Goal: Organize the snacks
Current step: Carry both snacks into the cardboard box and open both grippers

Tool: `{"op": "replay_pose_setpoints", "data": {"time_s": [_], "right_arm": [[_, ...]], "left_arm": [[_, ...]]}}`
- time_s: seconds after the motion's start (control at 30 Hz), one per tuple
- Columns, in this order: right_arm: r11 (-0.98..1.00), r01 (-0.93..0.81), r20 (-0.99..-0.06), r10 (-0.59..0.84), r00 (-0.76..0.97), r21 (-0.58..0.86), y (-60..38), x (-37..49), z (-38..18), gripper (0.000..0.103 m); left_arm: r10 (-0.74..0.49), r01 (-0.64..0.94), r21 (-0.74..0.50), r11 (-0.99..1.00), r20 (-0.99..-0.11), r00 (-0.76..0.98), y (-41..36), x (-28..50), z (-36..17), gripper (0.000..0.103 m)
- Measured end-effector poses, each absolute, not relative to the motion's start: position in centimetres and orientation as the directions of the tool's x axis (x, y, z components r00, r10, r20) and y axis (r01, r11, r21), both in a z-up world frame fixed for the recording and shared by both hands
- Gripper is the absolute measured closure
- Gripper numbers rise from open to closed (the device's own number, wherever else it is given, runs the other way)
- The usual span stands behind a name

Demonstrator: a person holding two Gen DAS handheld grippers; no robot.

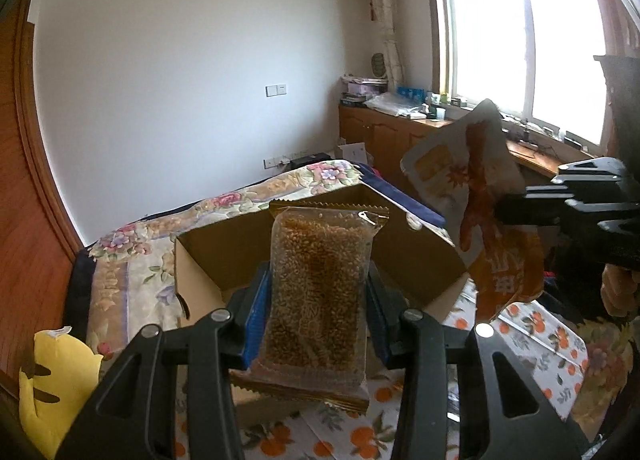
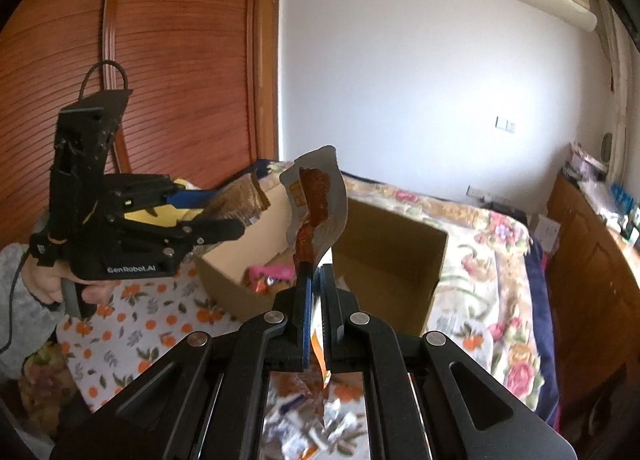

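White walls, a bright window and a flower-patterned bed frame our left wrist view, where an open cardboard box [image 1: 224, 256] sits on the bedspread just ahead of us. Our left gripper [image 1: 318, 300] has its jaws narrowed onto a clear packet of golden grain bar [image 1: 318, 288], gripping it by its long sides so the packet stands up in front of the box. Off to the right we see the right gripper [image 1: 560, 211] reaching in sideways with a crumpled orange-and-white snack bag [image 1: 480, 195] hanging from it (the bag droops well below the grip).

From the right wrist view, the jaws are all but closed, pinching that bag's lower edge while the rest curls upward over the box opening. Inside the box lie a few wrappers, pink among them. The left gripper shows at the left, a hand [image 2: 60, 284] around its handle.

We judge both snacks are in mid-carry toward the box. Next we need each packet brought above the opening and lowered before the jaws let go, taking turns so the two do not collide.
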State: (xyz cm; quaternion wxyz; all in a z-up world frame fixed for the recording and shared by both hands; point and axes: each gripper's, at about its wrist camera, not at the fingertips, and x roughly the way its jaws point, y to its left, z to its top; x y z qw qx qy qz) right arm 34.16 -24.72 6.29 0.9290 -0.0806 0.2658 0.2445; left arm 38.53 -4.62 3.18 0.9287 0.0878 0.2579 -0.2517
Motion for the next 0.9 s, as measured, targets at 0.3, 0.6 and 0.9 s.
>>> {"op": "replay_pose_setpoints", "data": {"time_s": [0.3, 0.6, 0.9], "right_arm": [[0.876, -0.476, -0.519, 0.370, 0.770, -0.082, -23.4, 38.3, 6.6, 0.101], [0.884, -0.457, -0.581, 0.321, 0.748, -0.099, -21.9, 42.3, 1.5, 0.101], [0.889, -0.448, -0.663, 0.278, 0.695, -0.097, -21.7, 44.0, -3.9, 0.102]], "left_arm": [[-0.420, 0.482, -0.041, 0.875, -0.558, 0.715, -3.7, 43.0, -0.5, 0.060], [-0.418, 0.492, -0.043, 0.870, -0.596, 0.686, -4.1, 43.8, -3.5, 0.055], [-0.432, 0.503, -0.057, 0.862, -0.602, 0.671, -4.3, 43.0, -3.6, 0.051]]}}
